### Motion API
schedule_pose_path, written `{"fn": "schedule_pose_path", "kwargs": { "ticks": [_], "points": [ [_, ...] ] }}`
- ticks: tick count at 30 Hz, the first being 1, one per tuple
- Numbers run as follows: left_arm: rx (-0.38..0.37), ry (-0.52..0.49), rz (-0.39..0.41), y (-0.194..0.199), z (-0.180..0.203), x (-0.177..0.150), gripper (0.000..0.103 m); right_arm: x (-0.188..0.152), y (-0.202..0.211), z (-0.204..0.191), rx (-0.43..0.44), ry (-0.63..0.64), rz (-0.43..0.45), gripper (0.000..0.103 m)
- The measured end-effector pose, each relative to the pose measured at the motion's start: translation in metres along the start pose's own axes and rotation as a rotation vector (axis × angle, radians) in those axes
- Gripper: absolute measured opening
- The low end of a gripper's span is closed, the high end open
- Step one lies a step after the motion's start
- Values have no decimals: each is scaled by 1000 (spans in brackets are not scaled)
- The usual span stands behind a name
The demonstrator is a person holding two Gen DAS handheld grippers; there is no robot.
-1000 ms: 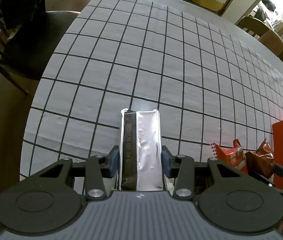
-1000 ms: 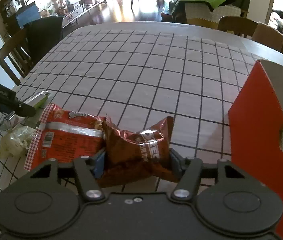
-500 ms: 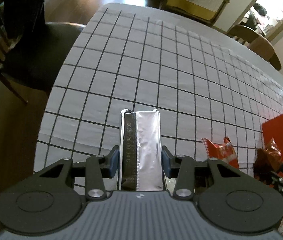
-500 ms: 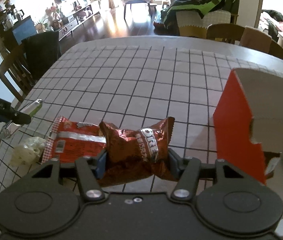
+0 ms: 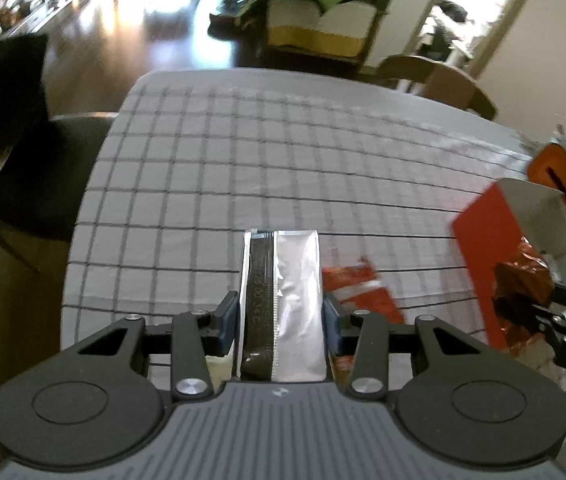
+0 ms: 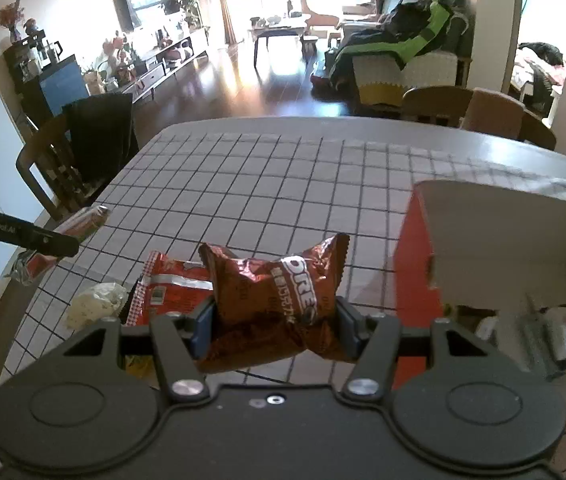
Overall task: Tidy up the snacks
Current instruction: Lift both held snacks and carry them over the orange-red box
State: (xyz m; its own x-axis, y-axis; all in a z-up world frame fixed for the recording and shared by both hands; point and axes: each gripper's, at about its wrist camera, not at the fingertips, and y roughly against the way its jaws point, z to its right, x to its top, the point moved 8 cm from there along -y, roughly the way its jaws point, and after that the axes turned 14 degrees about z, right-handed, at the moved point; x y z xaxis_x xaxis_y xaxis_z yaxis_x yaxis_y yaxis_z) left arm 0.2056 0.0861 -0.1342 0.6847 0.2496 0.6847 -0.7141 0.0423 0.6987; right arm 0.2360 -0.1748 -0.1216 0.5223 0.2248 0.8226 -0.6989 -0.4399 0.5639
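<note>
My left gripper (image 5: 281, 316) is shut on a silver foil snack packet (image 5: 283, 304) and holds it above the checked table (image 5: 243, 168). My right gripper (image 6: 275, 326) is shut on a brown Oreo packet (image 6: 275, 292), held up to the left of the red open box (image 6: 415, 276). The box (image 5: 483, 240), the Oreo packet (image 5: 523, 280) and the right gripper also show at the right of the left wrist view. A red snack packet (image 6: 167, 284) lies on the table below the Oreo packet, and shows in the left wrist view (image 5: 357, 292).
A pale crumpled wrapper (image 6: 95, 304) lies left of the red packet. The box holds some items (image 6: 563, 332). An orange object (image 5: 561, 176) stands behind the box. Chairs stand at the table's left (image 6: 63, 160) and far side (image 6: 483, 116).
Both grippers have risen with their packets, so the table looks farther away. The right gripper has moved nearer the red box, and the box's inside has come into view.
</note>
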Motion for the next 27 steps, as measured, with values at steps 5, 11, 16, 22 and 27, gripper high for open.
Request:
{"fn": "schedule_pose_path", "kwargs": {
  "ticks": [5, 11, 16, 22, 27],
  "points": [
    [-48, -54, 42, 12, 42, 7, 35, 10, 21, 18, -32, -15, 30, 59],
    [-86, -94, 15, 1, 85, 2, 27, 15, 36, 47, -66, -26, 55, 59],
    [-31, -84, -43, -10, 79, -17, 27, 4, 42, 64, -45, -62, 40, 60],
    [1, -79, -70, -1, 62, -48, 28, -25, 46, 54, 26, -116, 9, 60],
    [30, -131, -103, 5, 49, -83, 51, -50, 44, 30, 84, -117, -38, 60]
  ]
}}
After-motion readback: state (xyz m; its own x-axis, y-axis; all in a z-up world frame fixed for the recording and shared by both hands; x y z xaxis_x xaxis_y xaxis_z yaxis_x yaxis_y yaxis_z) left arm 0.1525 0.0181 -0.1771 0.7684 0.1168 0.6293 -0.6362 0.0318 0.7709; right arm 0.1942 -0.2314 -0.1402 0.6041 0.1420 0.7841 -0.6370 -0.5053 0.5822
